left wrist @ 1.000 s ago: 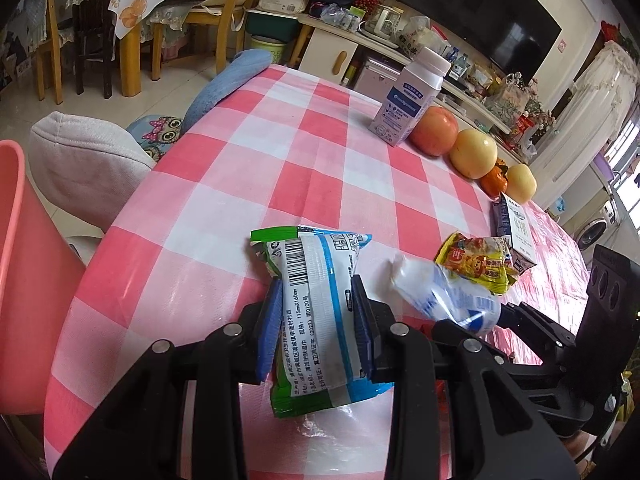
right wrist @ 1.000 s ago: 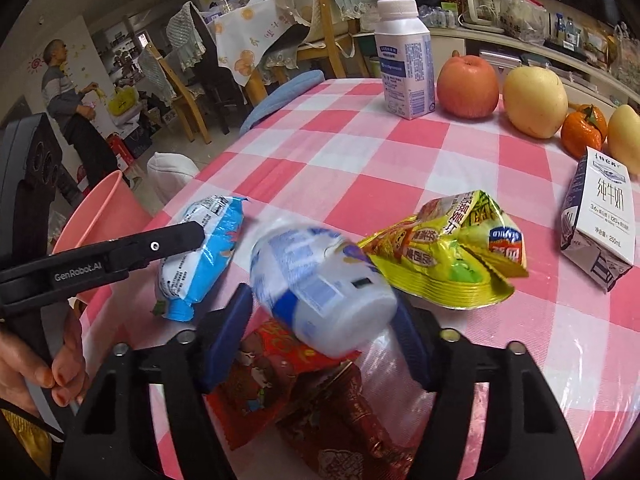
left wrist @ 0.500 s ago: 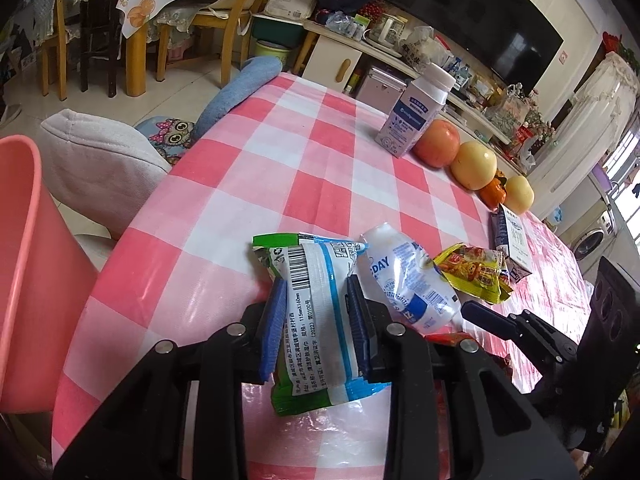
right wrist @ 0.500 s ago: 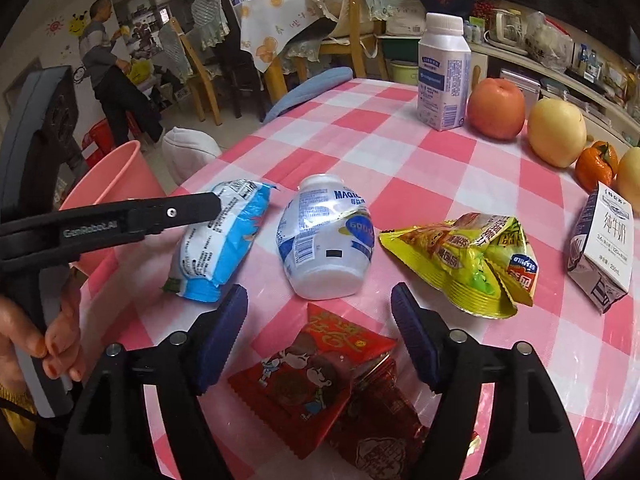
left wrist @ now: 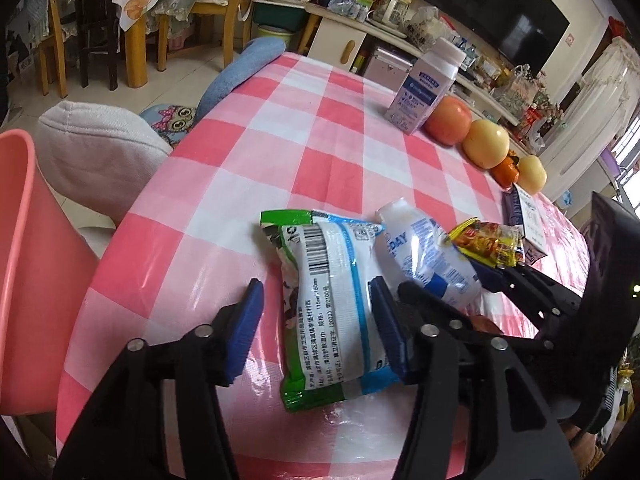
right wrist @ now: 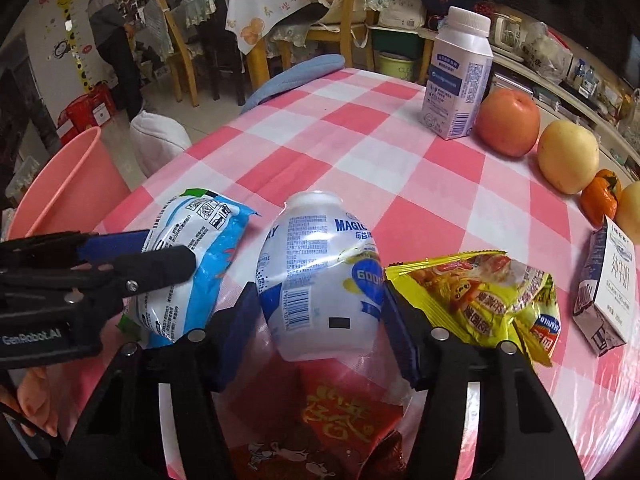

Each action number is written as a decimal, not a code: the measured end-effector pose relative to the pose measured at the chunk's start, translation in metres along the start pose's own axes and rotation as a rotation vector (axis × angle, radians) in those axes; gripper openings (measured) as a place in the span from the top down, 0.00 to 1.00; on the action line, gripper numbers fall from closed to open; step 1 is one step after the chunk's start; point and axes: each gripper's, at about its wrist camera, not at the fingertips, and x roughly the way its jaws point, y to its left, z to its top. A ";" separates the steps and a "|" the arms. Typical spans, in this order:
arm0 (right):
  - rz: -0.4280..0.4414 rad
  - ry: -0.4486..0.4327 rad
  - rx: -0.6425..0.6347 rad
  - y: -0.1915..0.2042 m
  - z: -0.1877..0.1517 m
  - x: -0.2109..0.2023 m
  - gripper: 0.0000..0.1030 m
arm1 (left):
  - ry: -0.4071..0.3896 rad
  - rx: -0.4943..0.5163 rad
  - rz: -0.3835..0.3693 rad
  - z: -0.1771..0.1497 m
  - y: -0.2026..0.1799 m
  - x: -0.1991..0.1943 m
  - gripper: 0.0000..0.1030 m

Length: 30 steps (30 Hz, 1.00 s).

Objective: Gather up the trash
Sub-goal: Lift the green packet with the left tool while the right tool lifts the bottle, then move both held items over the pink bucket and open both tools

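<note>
Beside the pink bin [left wrist: 24, 264], on the near edge of the pink-and-white checked tabletop [left wrist: 320, 128], lies a white, blue and green wipes packet [left wrist: 328, 304], flat with its barcode side up. Just right of the packet lies a crushed white plastic bottle [right wrist: 316, 276] on its side, neck pointing away from the camera, and right of the bottle sits a crumpled yellow snack wrapper [right wrist: 476, 300]. A red wrapper [right wrist: 332, 424] lies on the near side of the bottle, partly under it. Farther from the bin, along the far side of the tabletop, stand a white milk bottle [right wrist: 458, 80], a red apple [right wrist: 508, 122], a yellow pear [right wrist: 568, 156], a small orange fruit [right wrist: 602, 198] and a small milk carton [right wrist: 610, 284]. Wooden chairs [left wrist: 136, 28] and a low cabinet with a dark television [left wrist: 480, 8] fill the room beyond. Over the packet, the left gripper [left wrist: 316, 328] has its jaws spread wider than the packet: the right pad touches its edge, the left pad stands clear. Around the bottle, the right gripper [right wrist: 316, 328] has its jaws parted, a blue pad close on each side, grasping nothing firmly.
</note>
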 end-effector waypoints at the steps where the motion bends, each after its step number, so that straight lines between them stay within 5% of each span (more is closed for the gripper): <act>1: -0.005 -0.009 0.004 -0.001 -0.002 -0.001 0.41 | -0.002 0.005 0.002 0.000 -0.001 0.001 0.42; 6: -0.031 -0.046 0.046 -0.009 -0.010 -0.013 0.41 | -0.009 0.055 0.024 -0.003 -0.010 0.003 0.43; 14: -0.074 -0.080 0.099 -0.014 -0.017 -0.037 0.41 | -0.030 0.175 0.070 -0.009 -0.029 0.004 0.62; 30: -0.026 -0.162 0.131 0.021 -0.003 -0.082 0.41 | -0.161 0.037 -0.001 0.010 0.007 -0.051 0.66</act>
